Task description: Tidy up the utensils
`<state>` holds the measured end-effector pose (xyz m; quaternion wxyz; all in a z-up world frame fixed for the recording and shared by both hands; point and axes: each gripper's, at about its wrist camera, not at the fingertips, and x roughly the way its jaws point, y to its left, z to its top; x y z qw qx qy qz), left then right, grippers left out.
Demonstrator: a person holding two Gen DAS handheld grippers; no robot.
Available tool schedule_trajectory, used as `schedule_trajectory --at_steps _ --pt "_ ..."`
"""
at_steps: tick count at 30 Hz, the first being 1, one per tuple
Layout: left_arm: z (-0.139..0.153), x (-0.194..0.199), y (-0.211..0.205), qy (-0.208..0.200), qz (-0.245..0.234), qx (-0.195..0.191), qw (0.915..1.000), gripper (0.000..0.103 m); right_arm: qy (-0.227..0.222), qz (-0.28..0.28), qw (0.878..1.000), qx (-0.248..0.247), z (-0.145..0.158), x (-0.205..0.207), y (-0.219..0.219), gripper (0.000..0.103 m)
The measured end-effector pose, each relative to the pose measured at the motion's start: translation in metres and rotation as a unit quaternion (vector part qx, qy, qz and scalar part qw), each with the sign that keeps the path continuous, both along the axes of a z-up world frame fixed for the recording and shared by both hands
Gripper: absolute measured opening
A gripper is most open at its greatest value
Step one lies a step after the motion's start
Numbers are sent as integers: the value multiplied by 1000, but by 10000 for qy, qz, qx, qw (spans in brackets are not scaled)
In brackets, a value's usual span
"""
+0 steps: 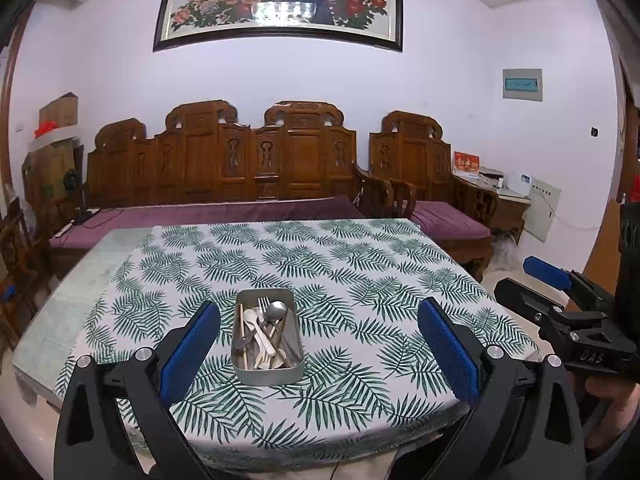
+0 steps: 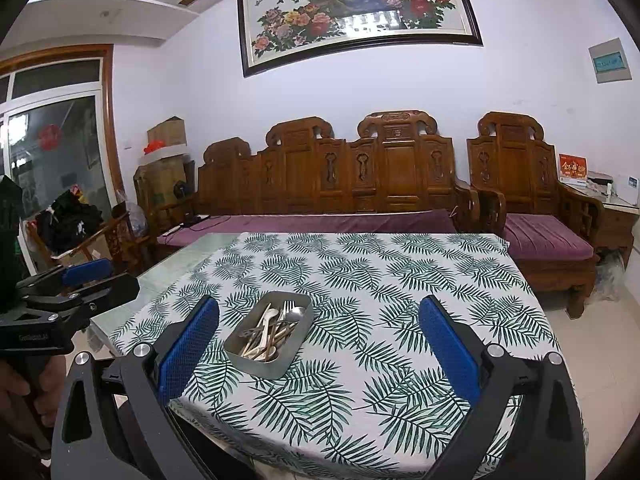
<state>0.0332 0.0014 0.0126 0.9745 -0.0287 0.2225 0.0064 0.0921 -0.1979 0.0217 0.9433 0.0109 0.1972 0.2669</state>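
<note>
Left wrist view. The left claw (image 1: 320,344) is held level above the near edge of the surface (image 1: 72,304), pointing forward across it. Its two blue-padded fingers (image 1: 190,350) stand wide apart; nothing is between them and they touch nothing. The metal tray (image 1: 267,372) sits ahead of the claw, framed in the gap between the fingers, nearer the left finger than the right. The tray rests on the leaf-print cloth (image 1: 360,280) that covers most of the surface. Inside it lies a loose pile of utensils (image 1: 262,332): a metal fork, a metal spoon, pale spoons and chopsticks, overlapping one another. The right claw (image 1: 560,280) appears to the right of the left claw, off the surface edge, held by a hand (image 1: 608,396) that shows partly below it; only one blue pad is plainly visible from here.

Right wrist view. The right claw (image 2: 320,344) is likewise level, above the near edge of the surface (image 2: 168,268), fingers (image 2: 450,348) spread wide and empty, in contact with nothing. The metal tray (image 2: 276,364) lies ahead and left of centre, just beside the left finger, angled away to the right, with the utensils (image 2: 272,328) heaped inside. The left claw (image 2: 88,280) shows at the far left, off the surface, gripped by a hand (image 2: 20,392).
</note>
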Motion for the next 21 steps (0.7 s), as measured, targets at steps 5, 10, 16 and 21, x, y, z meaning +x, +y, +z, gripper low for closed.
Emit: schedule_trajectory --at_steps 5,10,16,21 --pt "1 1 -2 1 -6 -3 10000 95 -4 1 10000 6 0 0 0 100" --pt "1 0 -1 -3 -1 2 10000 95 -3 9 10000 11 0 0 0 100" --pt "1 1 -1 2 10 12 10000 95 -2 17 10000 18 1 0 1 100" --pt "1 2 -1 -2 -9 2 10000 95 -3 24 10000 20 1 0 2 100"
